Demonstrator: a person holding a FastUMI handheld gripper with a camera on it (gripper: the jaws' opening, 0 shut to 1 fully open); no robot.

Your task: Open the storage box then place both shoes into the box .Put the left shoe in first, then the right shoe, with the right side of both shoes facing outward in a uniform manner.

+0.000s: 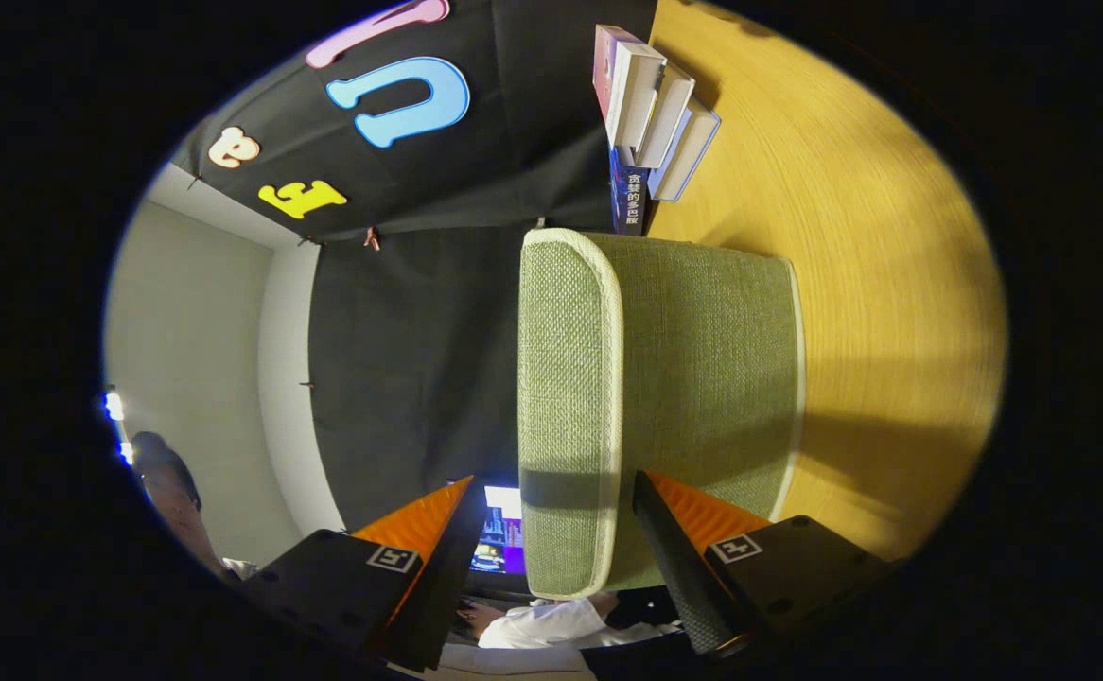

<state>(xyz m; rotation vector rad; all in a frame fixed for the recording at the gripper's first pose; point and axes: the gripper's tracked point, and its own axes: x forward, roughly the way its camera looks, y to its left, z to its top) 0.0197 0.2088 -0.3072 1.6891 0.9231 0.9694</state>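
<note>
A green woven-fabric storage box (712, 378) with pale trim stands on the wooden table (883, 284). The view is rolled sideways, so the table runs up one side. The box's lid (570, 378) is a padded slab with a pale rim, lying against the box top. My gripper (554, 487) is open and straddles the near edge of that lid. One finger (674, 539) lies against the box's side wall just under the lid. The other finger (438, 530) stands off the lid's outer face with a small gap.
A stack of books (656, 113) lies on the table beyond the box, hard against the booth's black cloth wall. Behind the fingers are a lit screen (502, 539) and a person's white sleeve (551, 624). Another person (168, 492) stands by the pale wall.
</note>
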